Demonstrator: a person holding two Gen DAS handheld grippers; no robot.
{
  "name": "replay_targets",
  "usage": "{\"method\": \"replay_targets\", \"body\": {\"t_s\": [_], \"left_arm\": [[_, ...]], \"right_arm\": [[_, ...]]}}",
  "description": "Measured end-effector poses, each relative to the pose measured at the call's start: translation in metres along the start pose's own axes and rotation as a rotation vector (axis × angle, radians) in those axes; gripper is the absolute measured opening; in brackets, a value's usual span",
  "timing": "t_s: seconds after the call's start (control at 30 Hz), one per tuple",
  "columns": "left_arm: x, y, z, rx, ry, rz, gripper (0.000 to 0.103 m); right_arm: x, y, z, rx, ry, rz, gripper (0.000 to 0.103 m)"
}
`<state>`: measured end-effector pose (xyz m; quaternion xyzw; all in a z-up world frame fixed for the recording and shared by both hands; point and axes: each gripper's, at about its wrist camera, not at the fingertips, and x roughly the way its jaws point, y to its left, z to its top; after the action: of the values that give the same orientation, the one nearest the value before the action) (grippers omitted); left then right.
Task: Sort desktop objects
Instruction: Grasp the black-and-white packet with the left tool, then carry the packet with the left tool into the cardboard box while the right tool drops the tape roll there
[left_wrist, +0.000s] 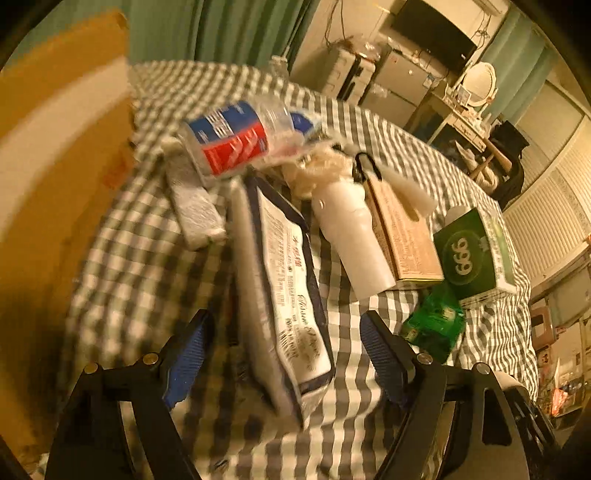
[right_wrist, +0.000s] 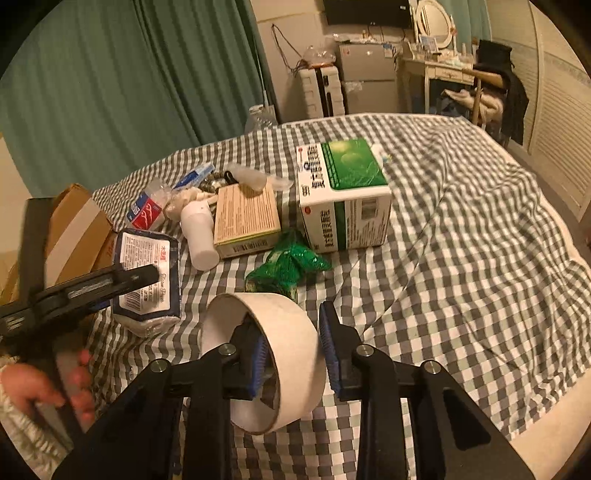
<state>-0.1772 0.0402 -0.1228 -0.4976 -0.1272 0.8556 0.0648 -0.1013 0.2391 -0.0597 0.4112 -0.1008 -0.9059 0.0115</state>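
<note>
In the left wrist view, our left claw stands open, its blue pads on either side of a tissue pack that lies on the checkered cloth of the counter; neither pad appears to press it, though motion blur keeps us from being sure. Beyond the pack lie a crushed water bottle with a red and blue label, a white bottle, a tan carton and a green box, crowded toward the far edge. A crumpled green wrapper sits just beside the box, nearer us. A cardboard box fills the left side.

In the right wrist view, our right claw grips a roll of tape: one blue pad is inside the core, the other is against the outer wall. The roll is at the near edge of the counter. The left claw reaches in from the left over the tissue pack, and the hand holding it shows at the lower left. The green wrapper, tan carton, white bottle and green box lie farther in.
</note>
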Motion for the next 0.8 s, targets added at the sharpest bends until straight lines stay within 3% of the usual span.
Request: {"method": "replay_targets", "body": {"t_s": [0.07,0.37,0.8], "left_arm": [[0.009,-0.002,-0.003,0.023,0.022,0.023,0.022],[-0.025,0.005,-0.019,0.051,-0.055,-0.013,0.017],[-0.093,0.009,-0.033,0.092,-0.13,-0.018,0.017]], "right_arm": [[0.003,-0.002,-0.001,0.003,0.009,-0.007,0.022],[-0.005,0.004,0.001,-0.016,-0.012,0.0,0.019],[-0.052,0.043,-0.003,-0.071,-0.06,-0.019,0.019]]}}
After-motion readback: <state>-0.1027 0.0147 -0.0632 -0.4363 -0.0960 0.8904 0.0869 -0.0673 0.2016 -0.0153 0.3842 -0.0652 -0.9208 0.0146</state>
